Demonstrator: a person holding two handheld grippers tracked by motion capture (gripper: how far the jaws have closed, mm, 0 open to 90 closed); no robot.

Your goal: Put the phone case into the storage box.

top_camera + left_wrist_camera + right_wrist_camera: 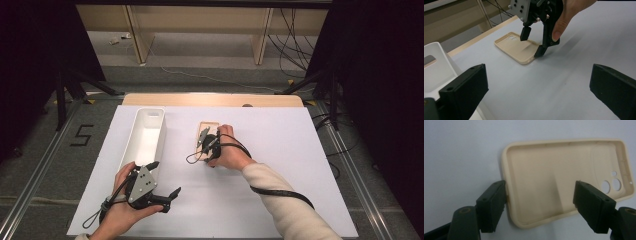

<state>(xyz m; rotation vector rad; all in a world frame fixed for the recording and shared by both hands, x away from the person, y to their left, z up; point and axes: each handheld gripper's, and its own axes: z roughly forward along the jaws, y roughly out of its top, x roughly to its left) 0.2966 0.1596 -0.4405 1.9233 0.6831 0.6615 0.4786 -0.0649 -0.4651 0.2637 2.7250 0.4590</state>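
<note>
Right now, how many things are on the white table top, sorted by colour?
Beige: 1, the phone case
White: 1, the long bin
Black: 2, the left gripper and the right gripper, each held in a hand
Total: 4

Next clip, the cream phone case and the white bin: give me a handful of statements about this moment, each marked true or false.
1. The phone case lies with its hollow side up. True.
2. The right gripper is clamped shut on the case. False: its jaws stand open, one outside the case's edge and one over its inside.
3. The phone case lies inside the white bin. False: it lies on the white table cover, to the right of the bin.
4. The left gripper is open and holds nothing. True.
5. The case's camera cutouts are at the end farther from the person. True, as the high view and the left gripper view show.
</note>
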